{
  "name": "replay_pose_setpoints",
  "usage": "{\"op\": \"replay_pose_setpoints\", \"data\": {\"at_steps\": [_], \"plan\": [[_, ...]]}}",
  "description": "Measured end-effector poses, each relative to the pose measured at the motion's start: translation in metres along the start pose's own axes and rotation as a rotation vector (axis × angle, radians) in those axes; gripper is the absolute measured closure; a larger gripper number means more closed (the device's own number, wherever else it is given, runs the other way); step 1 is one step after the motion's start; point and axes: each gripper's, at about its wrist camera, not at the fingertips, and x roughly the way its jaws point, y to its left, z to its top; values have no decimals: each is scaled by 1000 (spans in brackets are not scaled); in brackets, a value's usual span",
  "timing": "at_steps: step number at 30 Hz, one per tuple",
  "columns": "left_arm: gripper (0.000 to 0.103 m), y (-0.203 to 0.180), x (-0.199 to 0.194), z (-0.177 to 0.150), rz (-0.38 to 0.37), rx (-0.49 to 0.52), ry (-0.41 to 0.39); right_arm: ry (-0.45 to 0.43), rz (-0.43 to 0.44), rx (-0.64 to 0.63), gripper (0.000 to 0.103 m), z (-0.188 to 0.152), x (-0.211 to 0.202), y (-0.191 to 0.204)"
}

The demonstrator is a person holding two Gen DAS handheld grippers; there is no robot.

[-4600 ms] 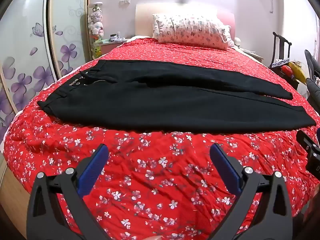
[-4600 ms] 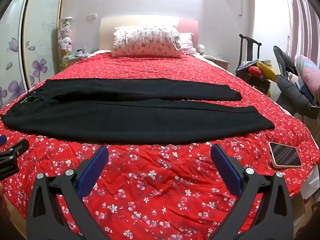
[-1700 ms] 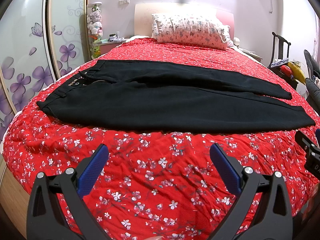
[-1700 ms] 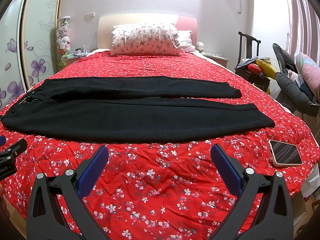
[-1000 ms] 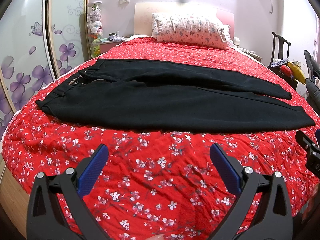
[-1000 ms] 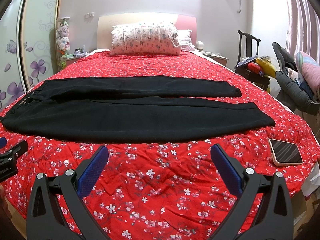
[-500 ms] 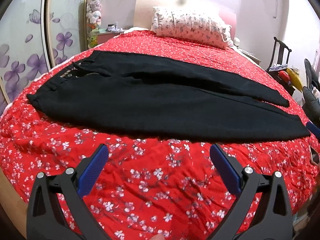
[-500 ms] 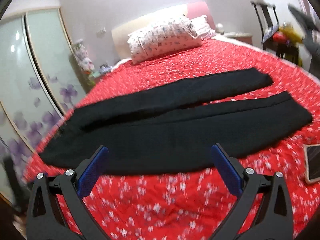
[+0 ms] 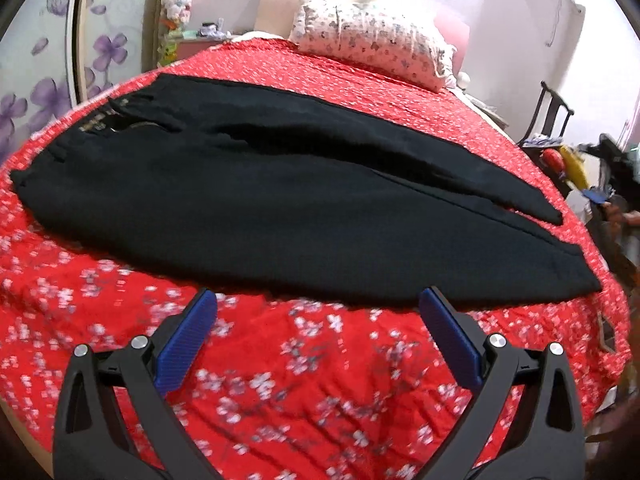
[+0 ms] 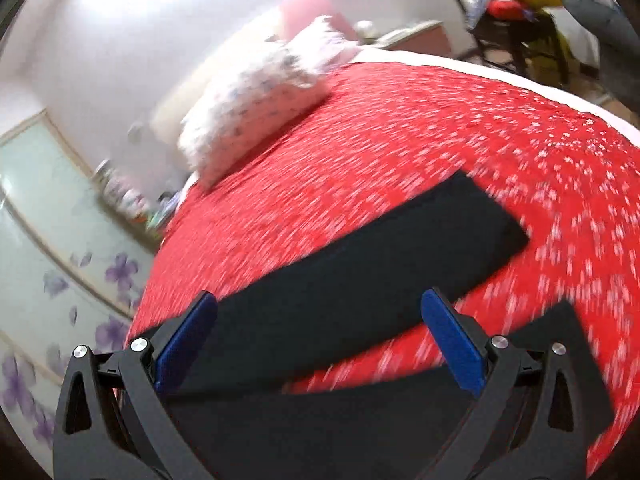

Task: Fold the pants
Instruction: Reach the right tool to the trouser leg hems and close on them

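Black pants [image 9: 280, 200] lie flat across the red flowered bedspread [image 9: 300, 380], waistband at the left, both legs running right. My left gripper [image 9: 318, 332] is open, just short of the near leg's front edge, nothing between its blue pads. In the blurred, tilted right wrist view, my right gripper [image 10: 320, 340] is open and hovers over the pants [image 10: 360, 280], with the far leg's hem [image 10: 492, 224] up to the right and the near leg under the jaws. Neither gripper touches the cloth.
A flowered pillow [image 9: 372, 40] leans on the headboard. A wardrobe with purple flower doors [image 9: 44, 60] runs along the left. A chair with piled items [image 9: 560, 152] stands right of the bed. A phone's edge [image 9: 608, 328] shows near the bed's right rim.
Both grippers have moved forward toward the pants. The right one has swung fast over the leg ends and tilted, blurring its view. Both stay open.
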Motion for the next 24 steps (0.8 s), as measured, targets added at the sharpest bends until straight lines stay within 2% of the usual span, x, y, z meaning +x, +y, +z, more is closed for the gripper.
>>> {"op": "replay_pose_setpoints", "data": {"at_steps": [3, 6, 9, 13, 18, 23, 24], "plan": [[2, 2, 5, 2, -36, -32, -5, 23, -26, 57, 3, 36, 34, -30], [2, 0, 11, 8, -57, -30, -2, 42, -91, 88, 18, 60, 70, -56], [2, 2, 14, 11, -92, -51, -7, 33, -156, 99, 28, 75, 100, -75], [2, 3, 21, 12, -108, -81, -2, 9, -255, 49, 32, 87, 124, -85], [2, -4, 25, 11, -98, -43, -7, -11, -362, 15, 34, 97, 146, -96], [2, -7, 27, 11, -91, -23, -11, 15, -404, 23, 51, 87, 165, -110], [2, -7, 27, 11, -89, -21, -10, 2, -427, -3, 58, 84, 166, -109]]}}
